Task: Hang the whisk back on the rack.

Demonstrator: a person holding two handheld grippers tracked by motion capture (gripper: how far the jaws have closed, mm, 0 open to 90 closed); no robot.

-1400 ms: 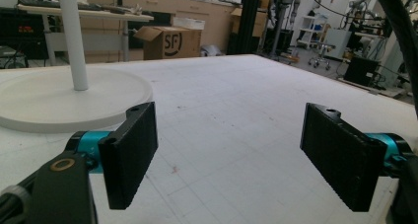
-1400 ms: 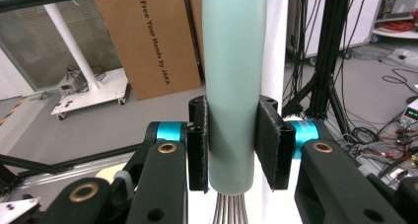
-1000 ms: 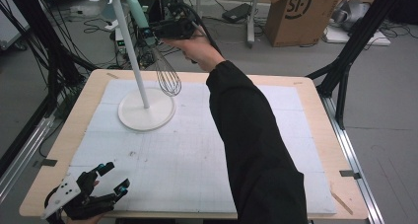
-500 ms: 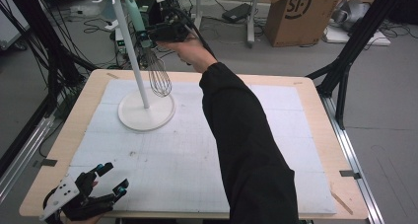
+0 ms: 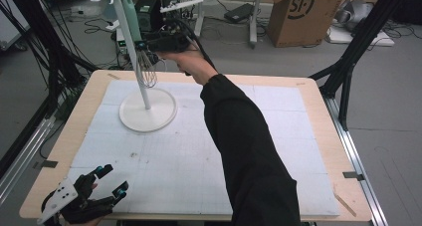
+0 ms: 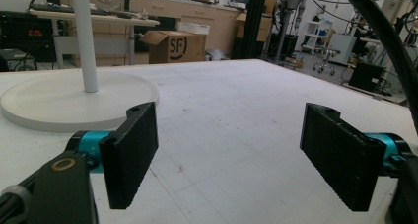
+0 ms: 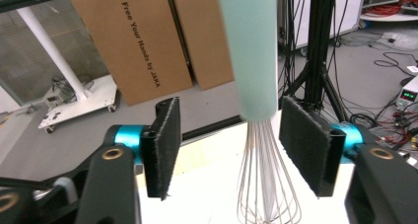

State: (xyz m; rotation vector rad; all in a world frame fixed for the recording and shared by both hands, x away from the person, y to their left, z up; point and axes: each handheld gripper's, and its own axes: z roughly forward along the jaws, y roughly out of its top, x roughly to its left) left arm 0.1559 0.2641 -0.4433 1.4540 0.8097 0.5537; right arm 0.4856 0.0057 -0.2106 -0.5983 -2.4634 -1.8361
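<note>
A whisk with a mint-green handle (image 5: 130,17) and wire head (image 5: 148,71) hangs upright beside the pole of a white stand (image 5: 148,110), its top up by the stand's hooks. My right gripper (image 5: 143,47) is at the foot of the handle. Its jaws have just been opening. In the right gripper view the handle (image 7: 249,51) and wires (image 7: 266,184) stand between the pads of that gripper (image 7: 241,150), which do not press on them. My left gripper (image 5: 113,180) rests open at the table's near left corner, with nothing between its pads (image 6: 241,160).
The stand's round base (image 6: 64,100) sits at the far left of the white mat (image 5: 278,136). Black frame posts (image 5: 358,42) flank the table. A cardboard box (image 5: 298,12), cables and equipment lie on the floor beyond the far edge.
The right gripper carried the whisk left toward the stand's pole and a little down. Its jaws, shut on the handle before, now stand apart. The left gripper has not moved.
</note>
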